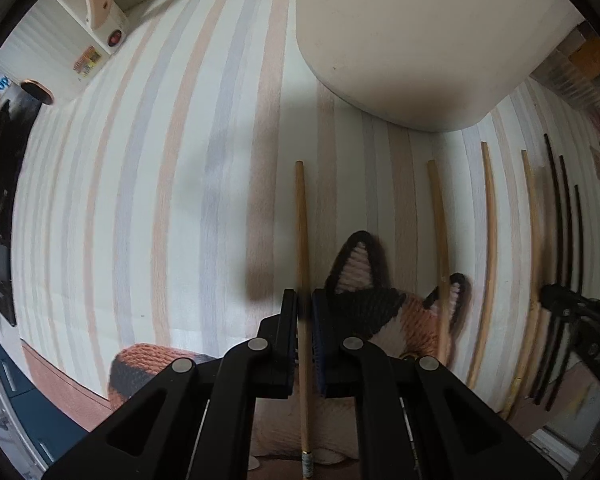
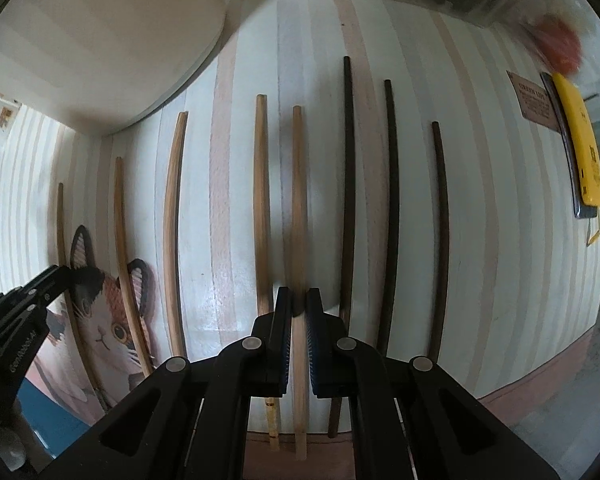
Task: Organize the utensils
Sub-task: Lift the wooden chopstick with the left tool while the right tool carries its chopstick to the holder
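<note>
Left gripper [image 1: 305, 304] and right gripper [image 2: 299, 300] point forward, jaws nearly closed (narrow gaps).

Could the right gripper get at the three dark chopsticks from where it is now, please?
Probably not yet: the right gripper is shut on a light wooden chopstick. The dark chopsticks lie uncovered just beside it.

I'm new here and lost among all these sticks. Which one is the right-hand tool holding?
Find the striped tablecloth with its row of chopsticks. The right gripper is closed around one light wooden chopstick near the middle of that row. Immediately to its right lie three dark chopsticks; the held one is the last pale stick before them.
</note>
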A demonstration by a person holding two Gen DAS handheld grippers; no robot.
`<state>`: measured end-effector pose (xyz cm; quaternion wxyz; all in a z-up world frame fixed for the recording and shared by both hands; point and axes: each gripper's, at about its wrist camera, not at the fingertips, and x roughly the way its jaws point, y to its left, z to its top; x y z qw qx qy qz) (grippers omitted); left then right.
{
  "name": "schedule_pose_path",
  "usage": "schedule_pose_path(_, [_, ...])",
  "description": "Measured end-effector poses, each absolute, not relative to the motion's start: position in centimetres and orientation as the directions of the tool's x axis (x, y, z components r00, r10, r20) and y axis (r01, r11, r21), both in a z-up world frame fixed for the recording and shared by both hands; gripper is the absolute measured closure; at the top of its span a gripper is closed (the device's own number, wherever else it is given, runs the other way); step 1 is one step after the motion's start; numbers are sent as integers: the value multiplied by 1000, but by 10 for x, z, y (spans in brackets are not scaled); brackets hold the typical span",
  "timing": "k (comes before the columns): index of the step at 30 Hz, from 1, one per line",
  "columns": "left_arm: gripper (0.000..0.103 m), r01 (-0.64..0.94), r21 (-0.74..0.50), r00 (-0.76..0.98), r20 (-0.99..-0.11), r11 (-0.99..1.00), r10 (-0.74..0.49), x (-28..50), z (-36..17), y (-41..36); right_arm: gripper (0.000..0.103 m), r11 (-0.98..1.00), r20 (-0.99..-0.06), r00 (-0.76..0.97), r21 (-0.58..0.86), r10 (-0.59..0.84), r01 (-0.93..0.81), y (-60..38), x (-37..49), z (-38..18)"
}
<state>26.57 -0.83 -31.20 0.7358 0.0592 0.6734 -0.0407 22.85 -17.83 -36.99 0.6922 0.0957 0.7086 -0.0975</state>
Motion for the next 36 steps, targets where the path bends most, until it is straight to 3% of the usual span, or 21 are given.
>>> schedule_pose_path(18, [98,62,56,303,-952,997,34,244,-235,13,96,971,-967,251,28,-34,237,-199,223,-274])
schedule_pose_path(36, [99,-1,-103,475,-875,995,-90,250,-136,37,96,969,-890,454,152,48,196,-187,234,-179])
